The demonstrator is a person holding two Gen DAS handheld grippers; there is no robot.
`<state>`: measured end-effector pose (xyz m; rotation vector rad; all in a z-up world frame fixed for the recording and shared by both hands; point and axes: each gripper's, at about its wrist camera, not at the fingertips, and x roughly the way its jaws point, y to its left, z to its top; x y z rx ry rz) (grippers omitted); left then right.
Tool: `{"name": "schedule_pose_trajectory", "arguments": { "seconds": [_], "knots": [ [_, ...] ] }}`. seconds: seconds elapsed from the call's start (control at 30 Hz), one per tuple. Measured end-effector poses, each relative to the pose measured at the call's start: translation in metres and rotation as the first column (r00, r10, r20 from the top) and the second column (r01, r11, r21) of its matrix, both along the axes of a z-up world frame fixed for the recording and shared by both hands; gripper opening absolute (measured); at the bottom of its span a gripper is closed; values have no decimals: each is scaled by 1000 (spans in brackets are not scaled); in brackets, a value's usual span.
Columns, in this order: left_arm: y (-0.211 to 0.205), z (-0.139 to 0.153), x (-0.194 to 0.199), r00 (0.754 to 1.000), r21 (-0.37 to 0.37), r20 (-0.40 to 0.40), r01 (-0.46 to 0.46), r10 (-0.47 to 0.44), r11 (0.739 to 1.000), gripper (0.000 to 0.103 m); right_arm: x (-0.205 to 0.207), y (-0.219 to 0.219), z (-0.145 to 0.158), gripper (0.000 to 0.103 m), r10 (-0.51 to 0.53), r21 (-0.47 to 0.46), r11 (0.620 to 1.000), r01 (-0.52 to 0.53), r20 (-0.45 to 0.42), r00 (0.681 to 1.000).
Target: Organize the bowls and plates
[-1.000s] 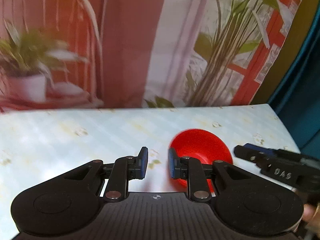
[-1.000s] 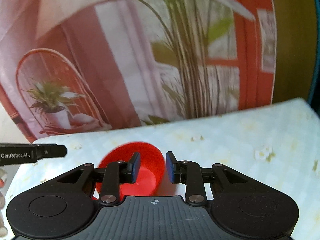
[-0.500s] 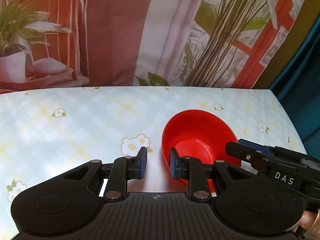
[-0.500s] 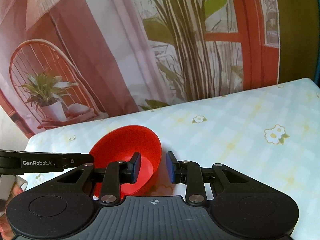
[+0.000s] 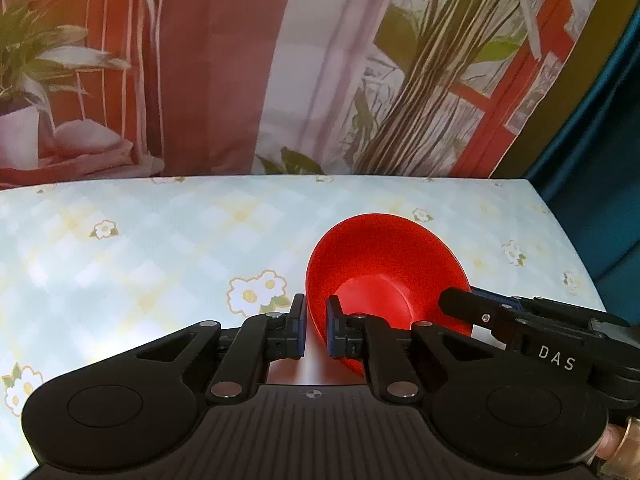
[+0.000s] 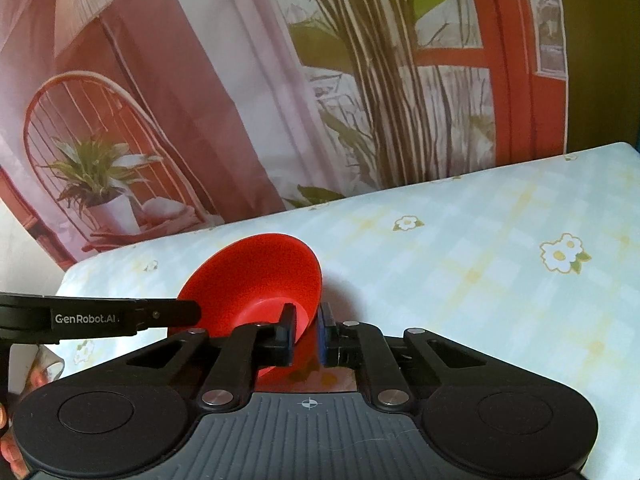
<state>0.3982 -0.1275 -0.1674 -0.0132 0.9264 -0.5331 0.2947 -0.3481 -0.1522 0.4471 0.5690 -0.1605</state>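
Observation:
A red bowl (image 5: 384, 276) is held tilted above the table, its opening facing away from me. My left gripper (image 5: 315, 330) is shut on the bowl's left rim, with one finger inside and one outside. My right gripper (image 6: 307, 334) is shut on the bowl's right rim in the same way; the bowl (image 6: 256, 276) fills the left middle of the right wrist view. Each gripper shows in the other's view, the right one (image 5: 520, 328) at the bowl's far side and the left one (image 6: 100, 316) at its left edge.
The table (image 6: 480, 280) has a pale blue and yellow checked cloth with daisy prints. A printed backdrop with plants, a chair and a curtain (image 5: 280, 68) hangs behind its far edge. The table's right edge (image 5: 576, 248) meets a dark teal curtain.
Both grippers' jaws have narrowed and now pinch the bowl's rim on either side. The bowl sits a little closer and more tilted in both views.

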Motion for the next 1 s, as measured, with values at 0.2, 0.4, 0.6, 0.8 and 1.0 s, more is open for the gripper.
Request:
{"name": "schedule_pose_trajectory", "arguments": {
  "seconds": [0.2,0.4,0.6,0.8,1.0],
  "knots": [
    [-1,18,-8,999,6,38,2,-3,1000,11,-7,2,13,9,-3,-13,1000,4,36,999],
    [5,40,-25,997,7,78,5,-6,1000,11,-20,9,29,9,4,-23,1000,-2,67,998],
    [16,55,-44,995,16,100,9,-11,1000,11,-35,22,42,9,13,-26,1000,-11,84,996],
    [29,61,-63,994,22,108,5,-8,1000,11,-48,38,50,9,28,-37,999,-25,83,996],
    [45,59,-77,996,18,93,0,-1,1000,11,-58,55,48,9,46,-40,998,-43,58,997]
  ]
}}
